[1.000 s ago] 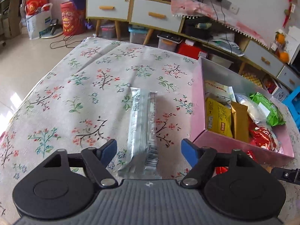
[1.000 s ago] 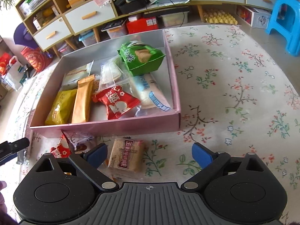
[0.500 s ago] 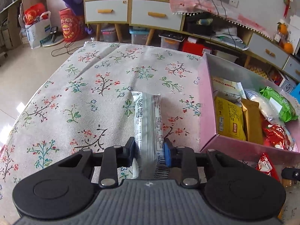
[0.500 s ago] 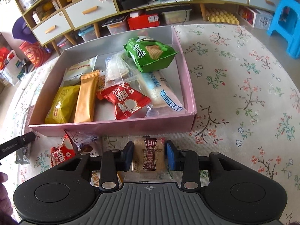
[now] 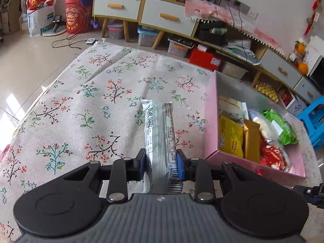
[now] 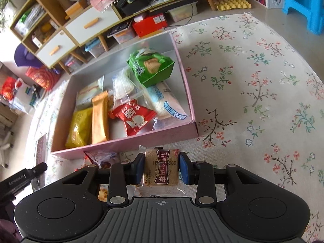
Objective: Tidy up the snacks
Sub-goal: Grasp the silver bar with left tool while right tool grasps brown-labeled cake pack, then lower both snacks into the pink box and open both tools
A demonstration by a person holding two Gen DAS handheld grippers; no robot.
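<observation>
The left gripper (image 5: 161,167) had its jaws clamped on the near end of a silver snack bar (image 5: 160,133), which stretched ahead over the floral table (image 5: 81,105). The right gripper (image 6: 162,169) pinched a biscuit packet (image 6: 162,169) between its jaws, the pink box (image 6: 125,143) just ahead.

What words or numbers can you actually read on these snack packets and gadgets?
"五香牛肉味": brown label of the biscuit packet in the right gripper.
"6 946050 106955", roughly: barcode digits on the silver bar wrapper in the left gripper; its fine print is too small.
"Genrobot.AI", faint: black device at the right view's left edge.
Packets in the pink box: print too blurred to read.
</observation>
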